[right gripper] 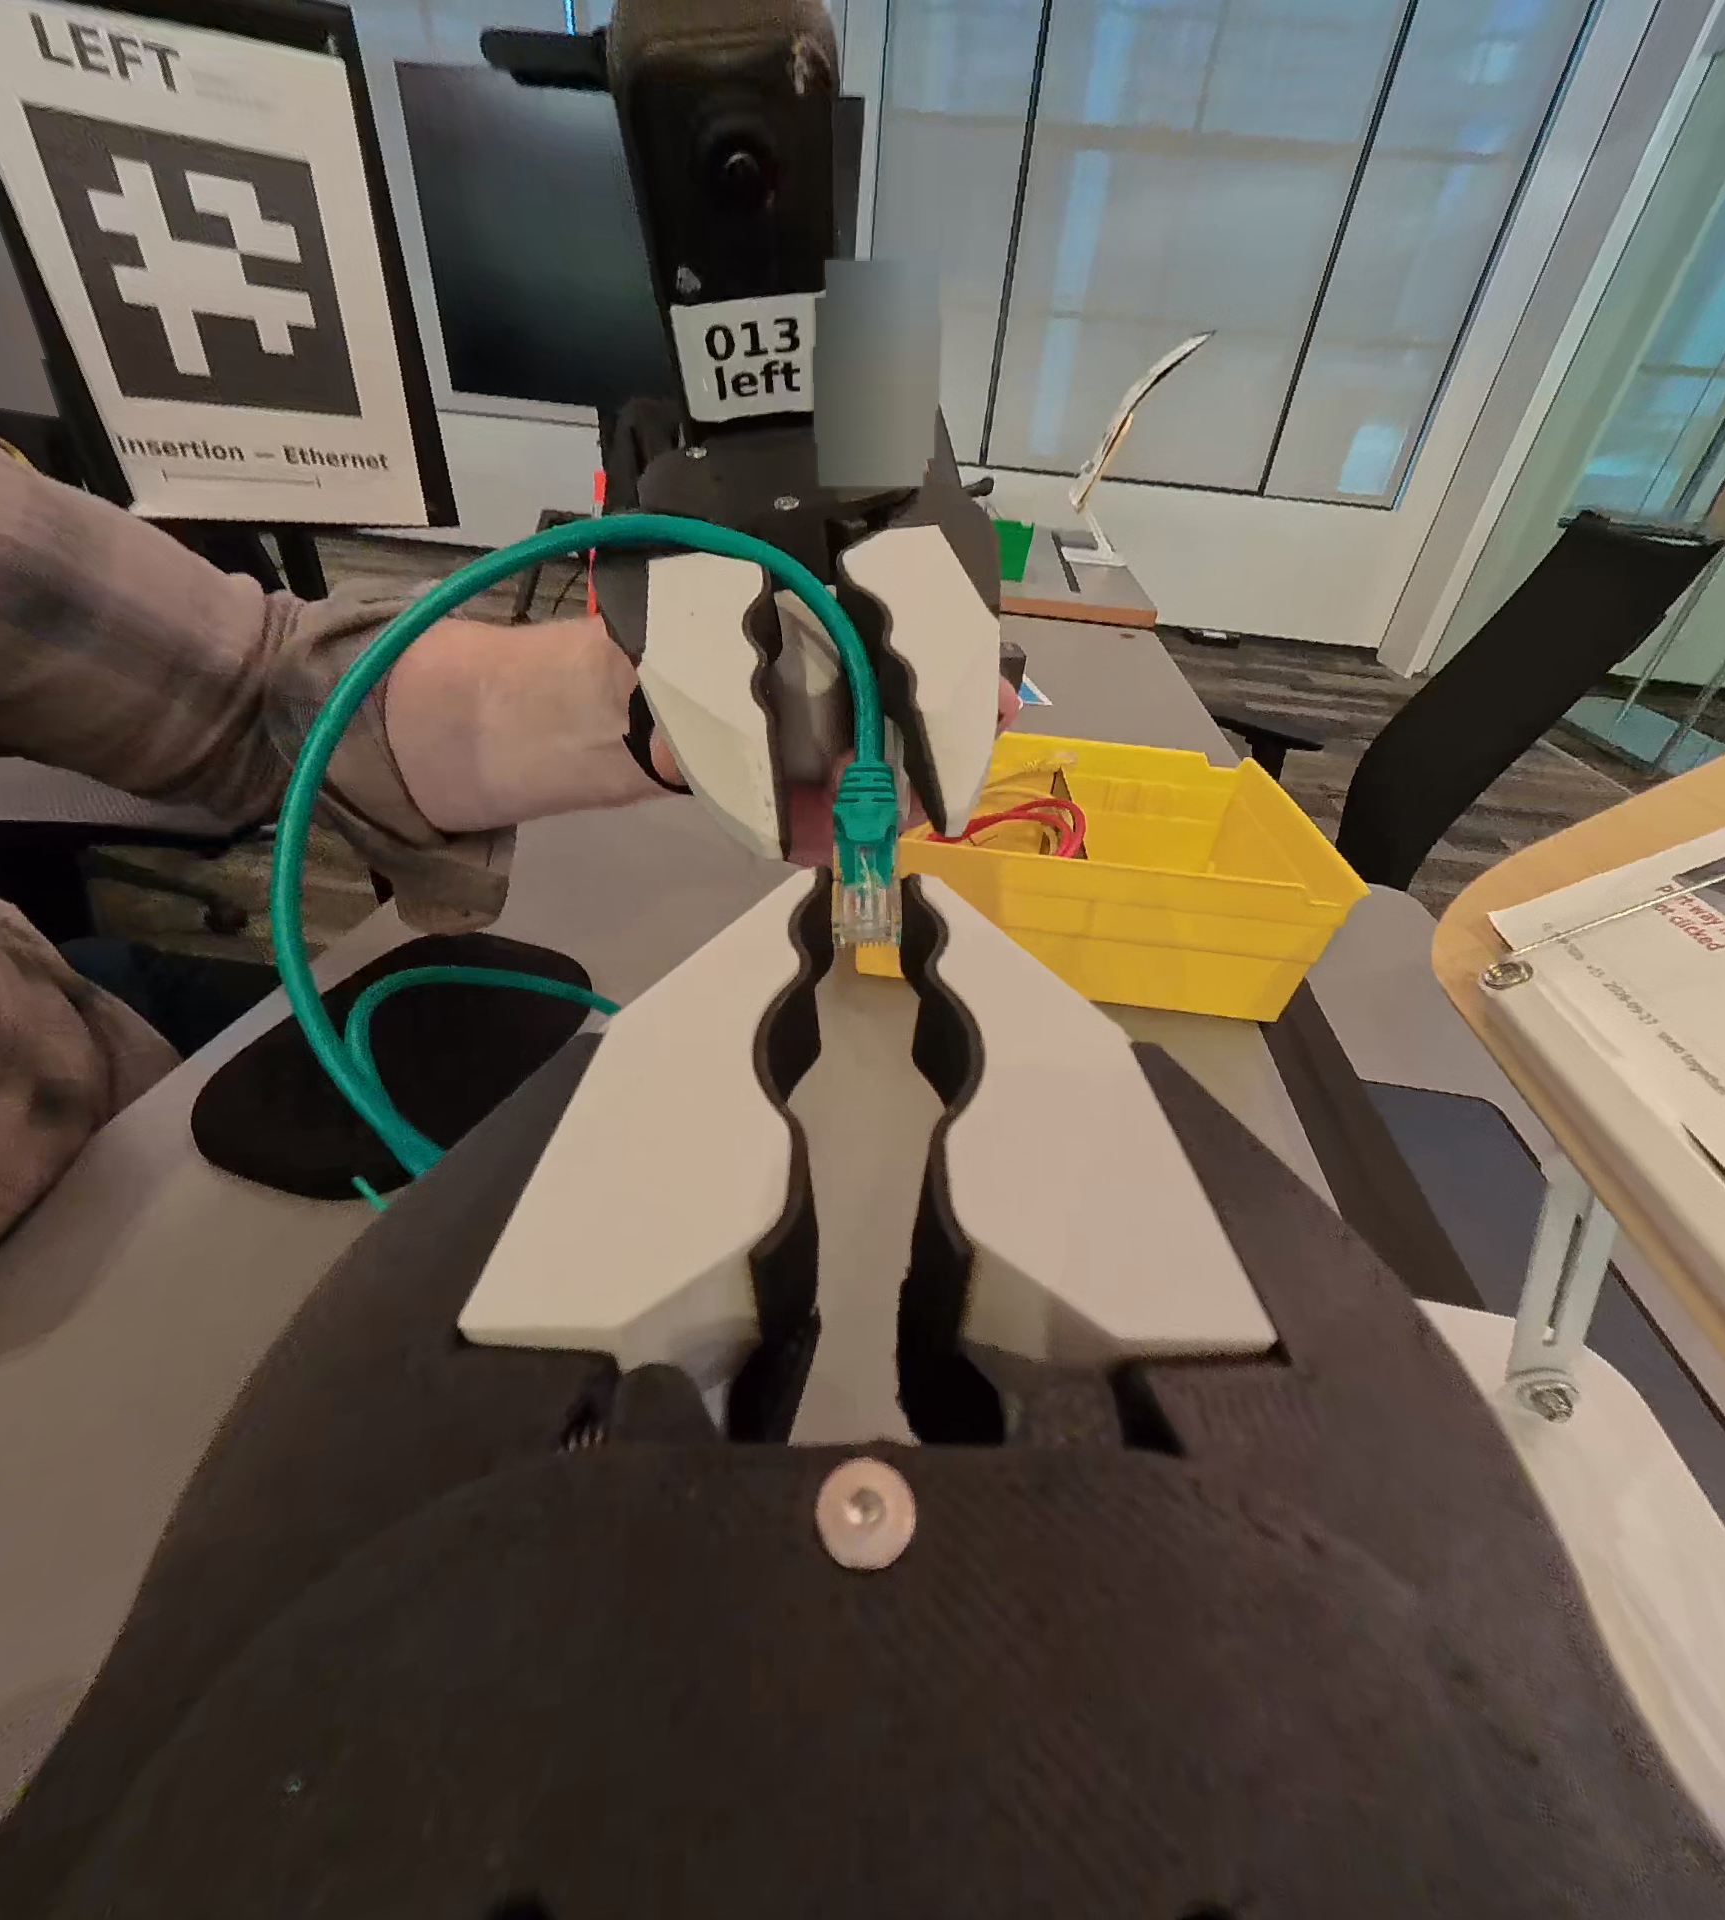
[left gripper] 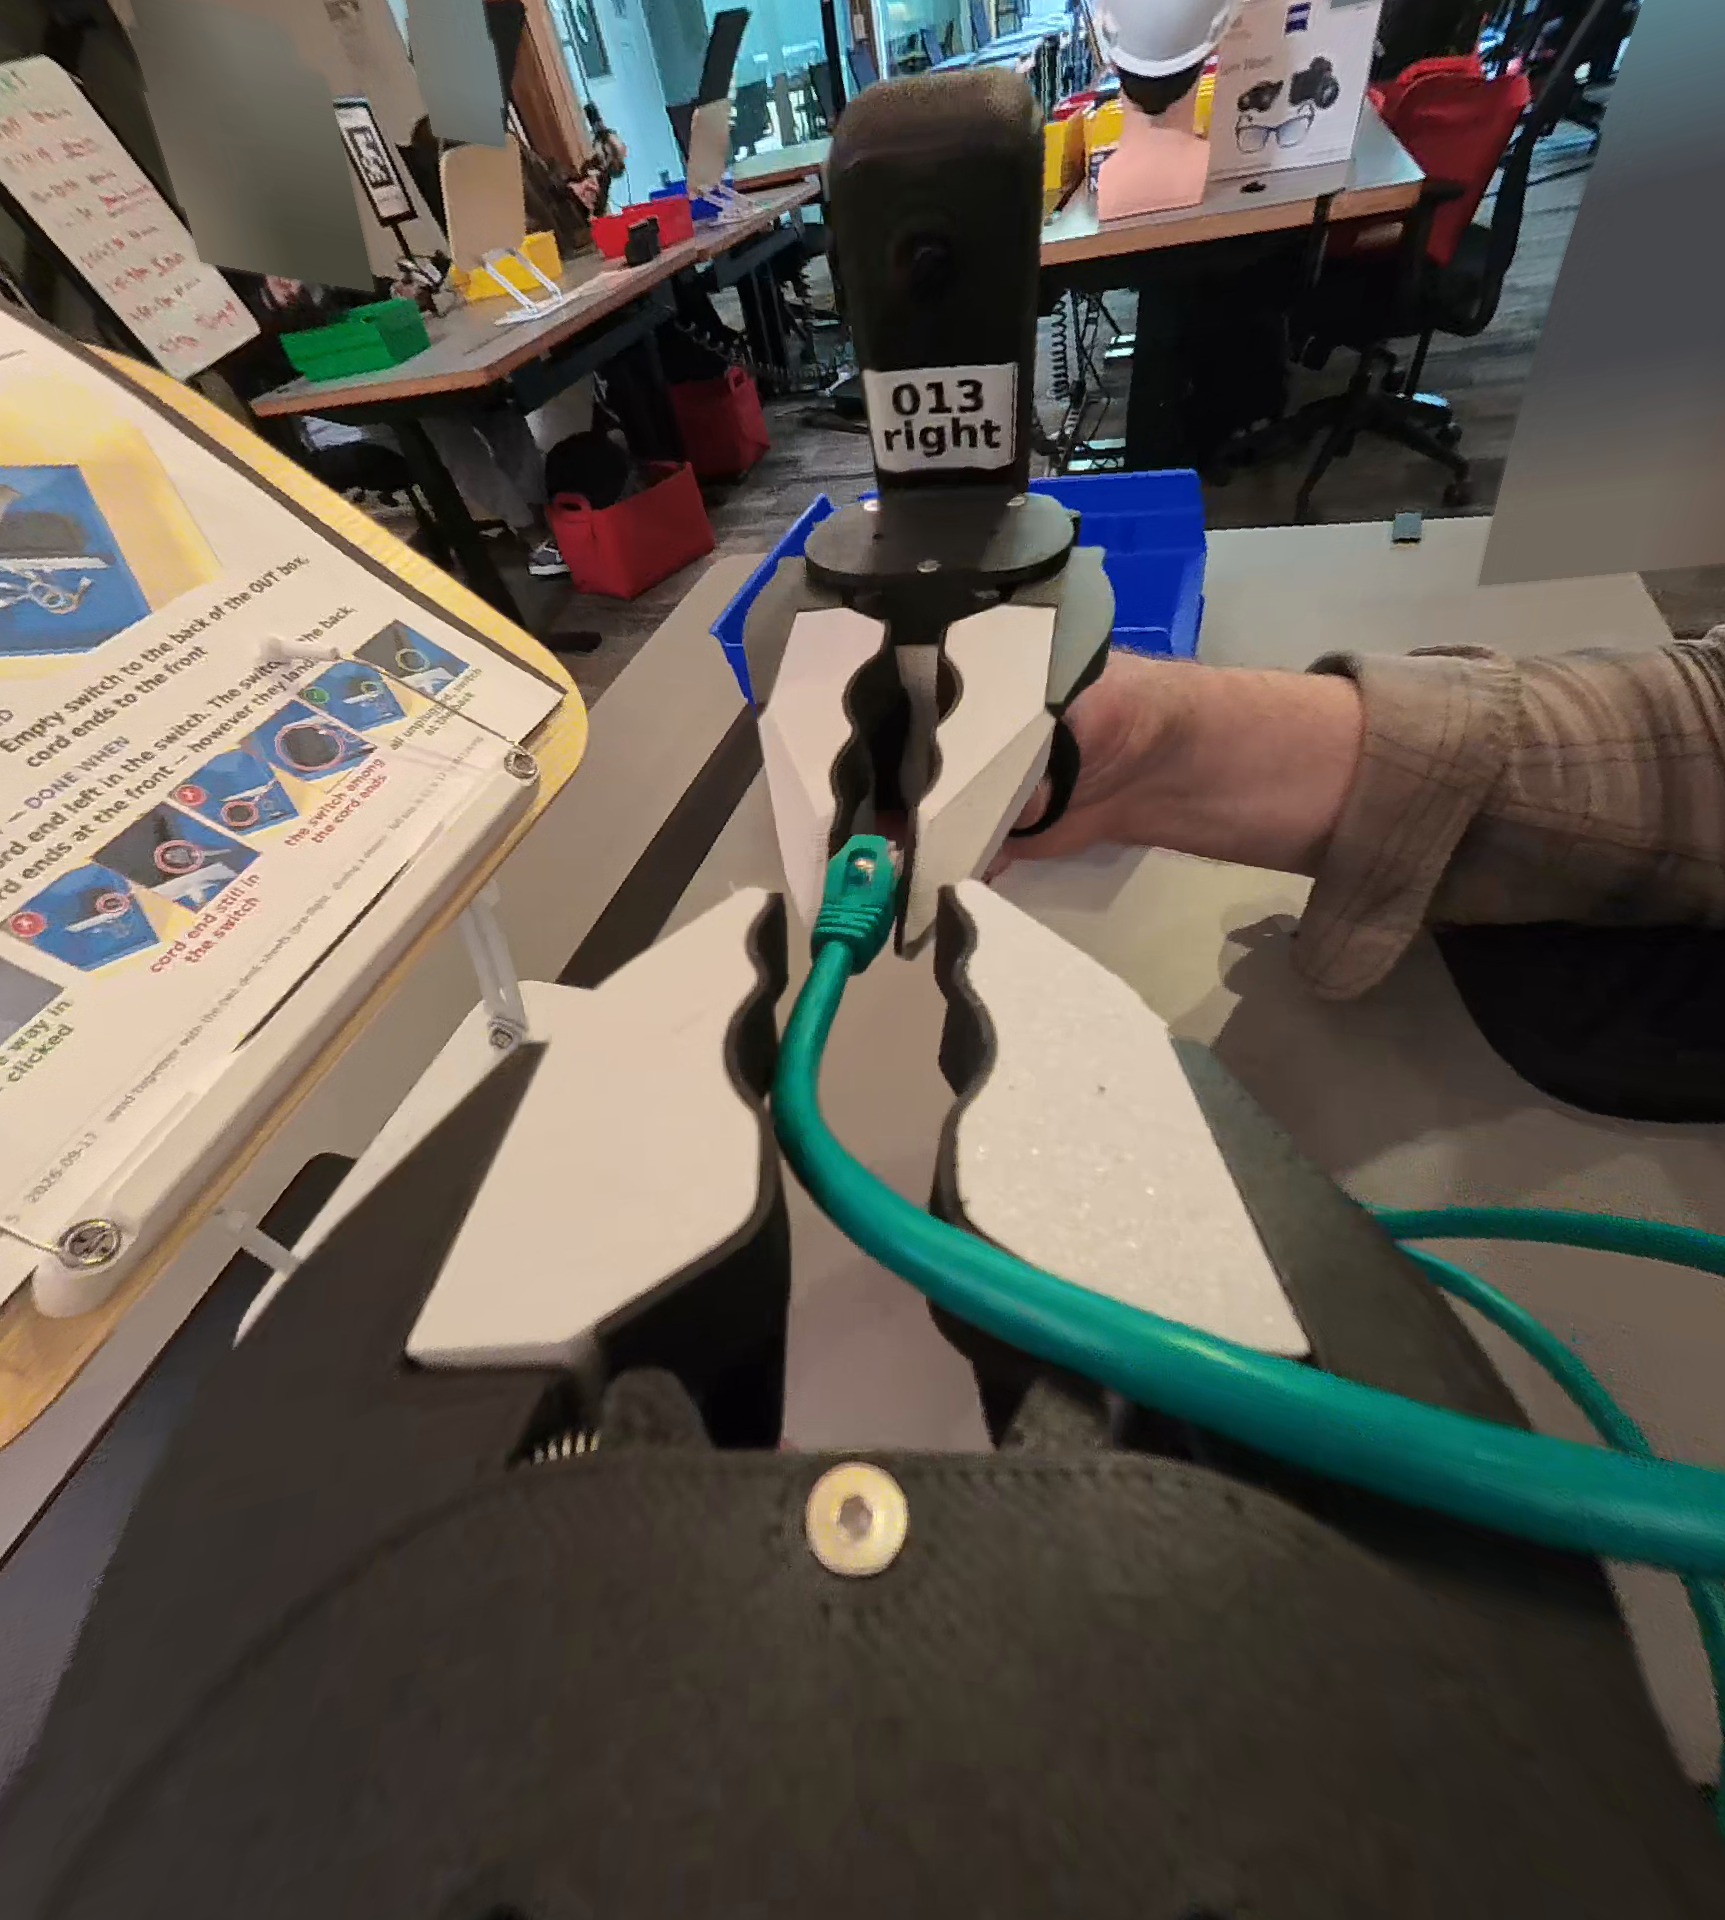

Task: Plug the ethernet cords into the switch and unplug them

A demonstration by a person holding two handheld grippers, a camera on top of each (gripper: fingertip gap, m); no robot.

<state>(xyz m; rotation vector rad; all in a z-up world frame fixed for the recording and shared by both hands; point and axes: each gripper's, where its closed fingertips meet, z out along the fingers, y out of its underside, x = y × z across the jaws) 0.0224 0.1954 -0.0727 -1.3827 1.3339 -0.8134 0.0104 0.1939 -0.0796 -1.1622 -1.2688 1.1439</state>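
Note:
A green ethernet cord ends in a green boot and a clear plug. My two grippers face each other tip to tip above the grey table. My right gripper is shut on the clear plug at its fingertips; it shows opposite in the left wrist view. My left gripper is open, and the cord runs loosely between its fingers, against the left pad. In the right wrist view the cord arcs over the left gripper and loops down to the table. No switch is in view.
A yellow bin holding red cords stands behind the left gripper. A blue bin stands behind the right gripper. An instruction board on a stand sits to one side. A black mat lies under the cord loop.

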